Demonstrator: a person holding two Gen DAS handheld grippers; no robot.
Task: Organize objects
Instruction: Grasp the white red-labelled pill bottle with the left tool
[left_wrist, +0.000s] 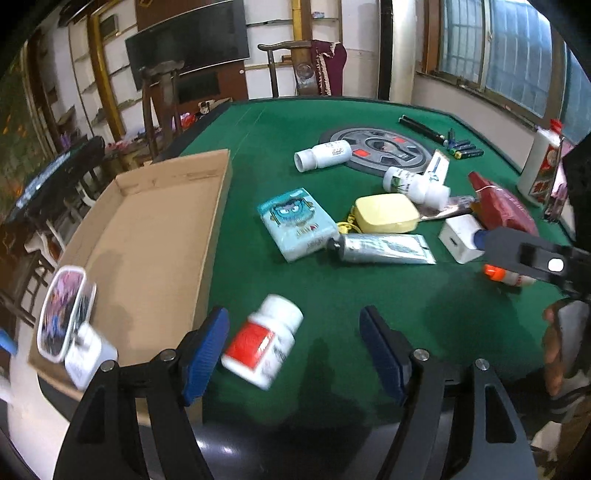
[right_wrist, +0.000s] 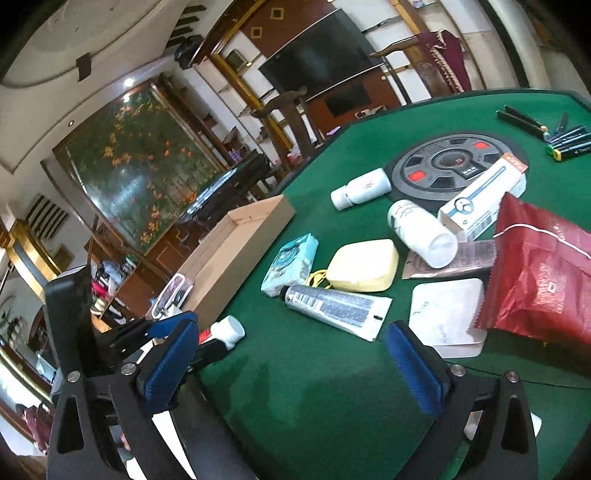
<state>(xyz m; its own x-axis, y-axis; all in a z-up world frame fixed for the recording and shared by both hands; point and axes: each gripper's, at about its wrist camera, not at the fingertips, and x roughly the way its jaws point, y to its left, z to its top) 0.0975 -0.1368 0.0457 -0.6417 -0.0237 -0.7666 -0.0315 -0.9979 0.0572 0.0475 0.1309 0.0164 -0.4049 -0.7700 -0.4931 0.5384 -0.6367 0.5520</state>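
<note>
A white pill bottle with a red label (left_wrist: 264, 341) lies blurred on the green table (left_wrist: 332, 295), between the blue pads of my left gripper (left_wrist: 293, 354). It is close to the left pad, and the jaws stand open around it. Left of it sits an open cardboard tray (left_wrist: 147, 236) holding a picture-lidded white case (left_wrist: 62, 310) and a small white bottle (left_wrist: 88, 354) in its near corner. My right gripper (right_wrist: 295, 369) hangs open over bare felt with nothing between its fingers. A grey tube (right_wrist: 336, 306) and a white charger block (right_wrist: 447, 314) lie just beyond it.
Mid-table lie a teal tissue pack (left_wrist: 295, 221), yellow case (left_wrist: 386, 212), two white bottles (left_wrist: 323, 155) (left_wrist: 413, 184), a red bag (left_wrist: 506, 210) and a carton (left_wrist: 437, 168) near the round grey hub (left_wrist: 380, 149). Batteries (left_wrist: 465, 147) and a tall white bottle (left_wrist: 541, 162) stand far right.
</note>
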